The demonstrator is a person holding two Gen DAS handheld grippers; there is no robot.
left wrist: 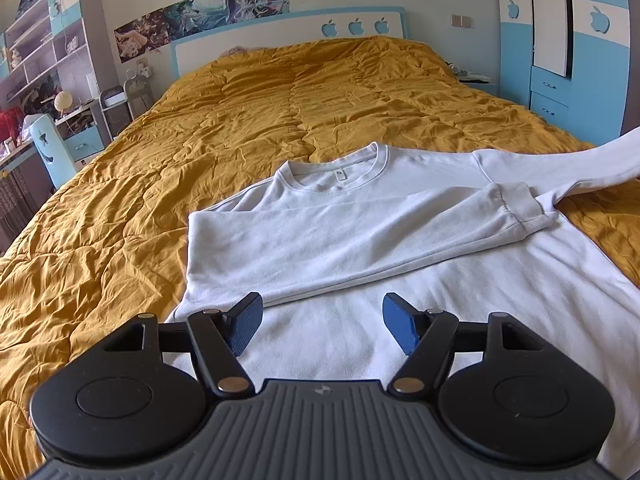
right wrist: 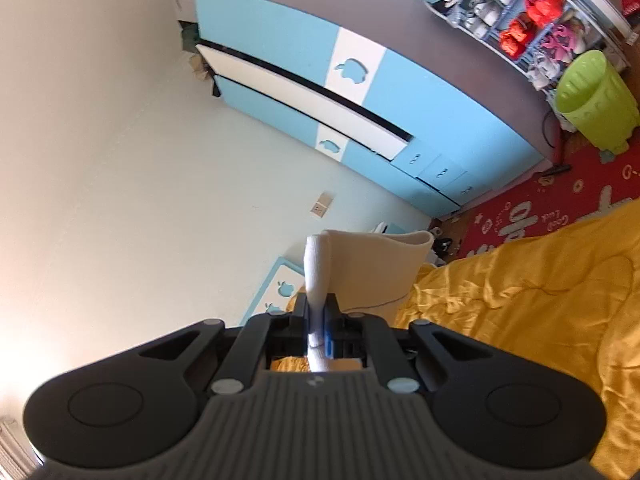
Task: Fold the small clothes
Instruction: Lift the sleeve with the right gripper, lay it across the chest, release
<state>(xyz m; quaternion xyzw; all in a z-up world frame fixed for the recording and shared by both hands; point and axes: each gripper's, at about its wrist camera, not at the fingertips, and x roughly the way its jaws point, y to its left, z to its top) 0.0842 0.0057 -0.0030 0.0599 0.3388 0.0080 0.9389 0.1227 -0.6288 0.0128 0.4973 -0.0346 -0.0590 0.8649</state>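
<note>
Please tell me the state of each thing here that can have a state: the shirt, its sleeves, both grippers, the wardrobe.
white shirt: flat on the bed, face up.
left sleeve: folded across the chest.
right sleeve: lifted off the bed.
left gripper: open, holding nothing.
right gripper: shut on the right sleeve.
wardrobe: doors closed.

A mustard quilt (left wrist: pixel 248 120) covers the bed, with a blue-and-white wardrobe (right wrist: pixel 304 92) and green bin (right wrist: pixel 592 100) nearby.
</note>
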